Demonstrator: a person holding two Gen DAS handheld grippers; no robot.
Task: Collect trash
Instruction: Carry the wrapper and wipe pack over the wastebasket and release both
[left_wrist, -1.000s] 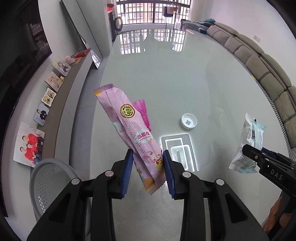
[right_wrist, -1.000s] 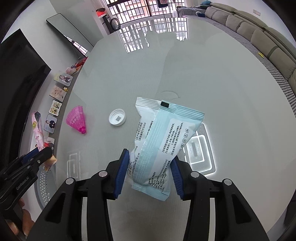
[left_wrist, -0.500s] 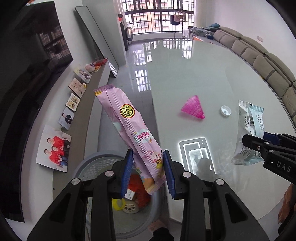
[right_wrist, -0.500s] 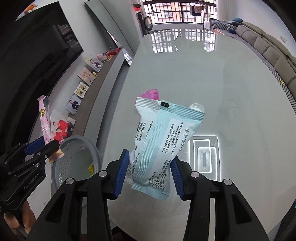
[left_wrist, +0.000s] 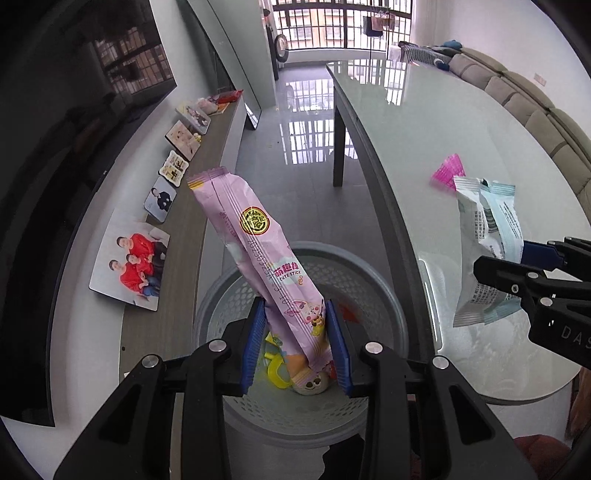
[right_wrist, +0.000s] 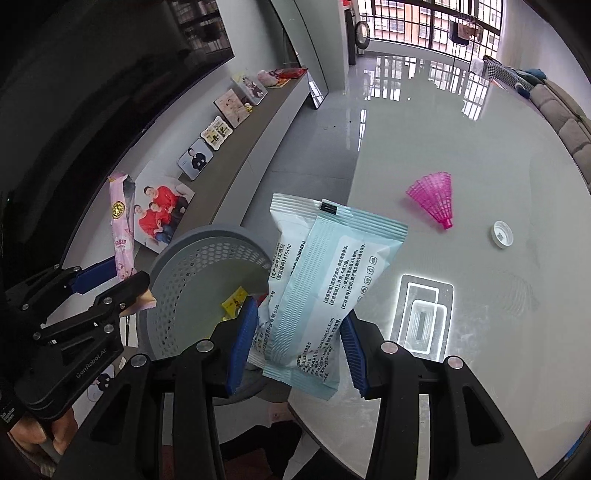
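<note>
2 wrappers held: 1 in each hand-held gripper, both near the bin, neither dropped yet.

Left hand-held gripper (left_wrist: 295, 343): clamped on the low end of the pink snack wrapper (left_wrist: 258, 258), which stands tilted up and away; the blue pads pinch it from both sides.

Below it: the grey perforated bin (left_wrist: 236, 291) sits on the floor, right under the pads, beside the worktop's near-left edge. Some trash already lies in its bottom.

Right hand-held gripper (right_wrist: 297, 343): clamped on the lower part of the pale blue-and-white packet (right_wrist: 325, 273); it hangs over the worktop's (right_wrist: 498, 332) near-left edge, with only its left side over the bin's rim.

Step in hand: release the pink snack wrapper into the bin, as I judge it.

Doing it well: open the left pads fully and hold still, since the long wrapper leans toward the far rim and could tip out if flicked. Lowering it a little first would help.

Then: bring the right packet further left, past the rim, before letting go; from where it hangs it may catch the worktop edge.

Left on the worktop: a pink shuttlecock (right_wrist: 434, 197) and a white cap (right_wrist: 502, 233), well in from the edge.
</note>
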